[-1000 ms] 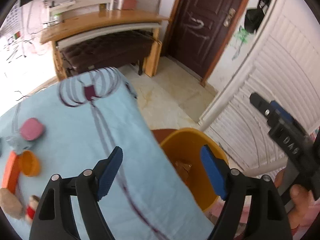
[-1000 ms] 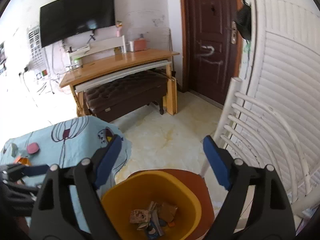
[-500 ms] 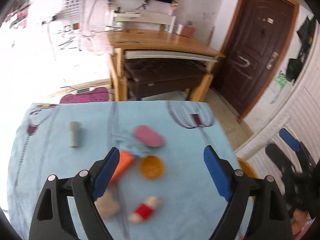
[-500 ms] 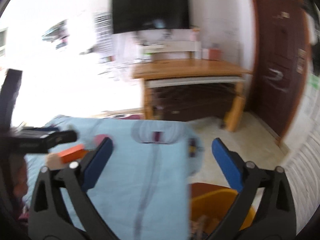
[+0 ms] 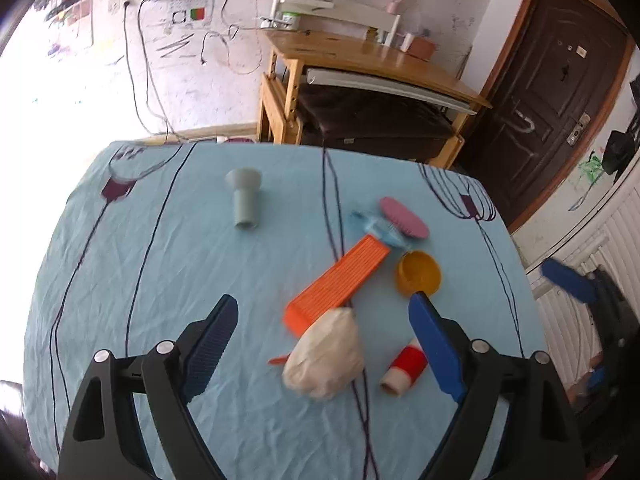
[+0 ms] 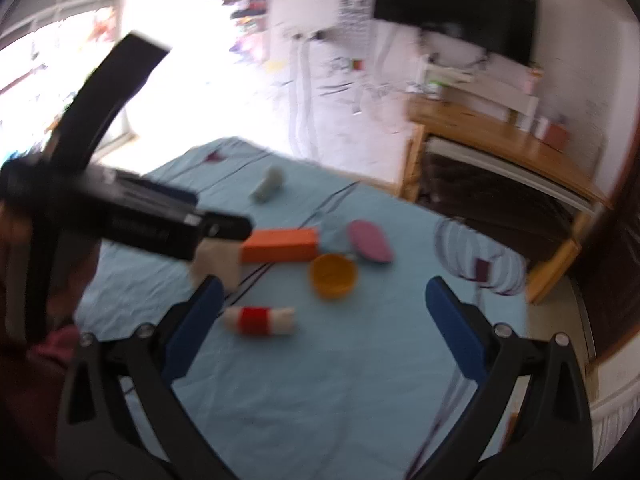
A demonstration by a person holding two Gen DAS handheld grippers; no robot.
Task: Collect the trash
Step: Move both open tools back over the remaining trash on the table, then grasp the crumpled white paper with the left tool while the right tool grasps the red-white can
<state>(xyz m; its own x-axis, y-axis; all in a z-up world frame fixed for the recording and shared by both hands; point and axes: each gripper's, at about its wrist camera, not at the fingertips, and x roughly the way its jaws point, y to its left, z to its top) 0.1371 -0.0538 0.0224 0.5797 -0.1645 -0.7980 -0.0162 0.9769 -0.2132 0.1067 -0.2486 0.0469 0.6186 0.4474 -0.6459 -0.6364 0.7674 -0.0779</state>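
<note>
Trash lies on the light blue tablecloth (image 5: 160,280): a crumpled white paper wad (image 5: 326,354), a red-and-white roll (image 5: 404,366), an orange ribbed box (image 5: 338,280), a small yellow bowl (image 5: 418,272), a pink oval piece (image 5: 403,222) and a grey funnel-shaped piece (image 5: 245,200). My left gripper (image 5: 322,304) hangs open above the wad and the box, holding nothing. My right gripper (image 6: 324,286) is open and empty over the roll (image 6: 260,320) and the bowl (image 6: 333,274). One of its blue pads (image 5: 568,280) shows at the table's right edge.
A wooden desk (image 5: 380,56) with a dark bench (image 5: 372,116) beneath stands behind the table. To the right are a brown door (image 5: 548,92) and a white louvred panel (image 5: 600,240). The left gripper's black body (image 6: 152,224) crosses the right wrist view. A maroon sleeve (image 6: 40,360) is low left.
Both views have swung from the yellow bin beside the table to the tabletop with its trash. The right jaws stand wider than before. The bin has left both views.
</note>
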